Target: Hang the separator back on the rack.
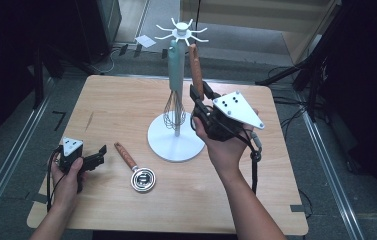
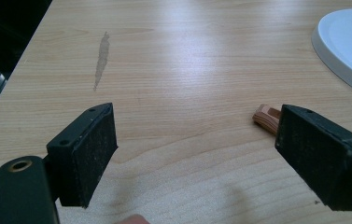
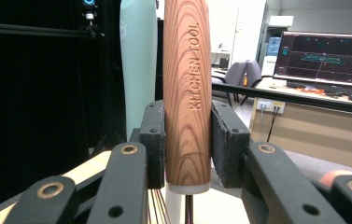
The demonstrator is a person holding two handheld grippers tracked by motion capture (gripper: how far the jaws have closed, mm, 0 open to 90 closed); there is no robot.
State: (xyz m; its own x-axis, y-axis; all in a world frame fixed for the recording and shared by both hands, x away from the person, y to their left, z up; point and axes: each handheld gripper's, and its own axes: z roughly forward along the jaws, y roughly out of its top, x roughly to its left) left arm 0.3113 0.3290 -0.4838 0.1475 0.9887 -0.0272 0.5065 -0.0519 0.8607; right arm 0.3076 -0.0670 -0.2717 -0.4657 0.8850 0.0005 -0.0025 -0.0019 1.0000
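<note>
Clearly, wooden-handled utensil [image 3: 187, 93] stands vertical, handle upward.

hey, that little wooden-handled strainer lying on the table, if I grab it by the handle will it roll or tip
The strainer probably won't roll: its metal bowl lies flat on the table. Lifted by the slim wooden handle, it will likely droop bowl-first. It looks rigid, and the smooth handle may slip a little.

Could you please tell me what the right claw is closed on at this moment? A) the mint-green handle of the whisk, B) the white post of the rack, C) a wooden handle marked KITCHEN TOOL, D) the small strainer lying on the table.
C: in the right gripper view the right claw has both pads pressed on the upright wooden handle, with KITCHEN TOOL printed along it.
</note>
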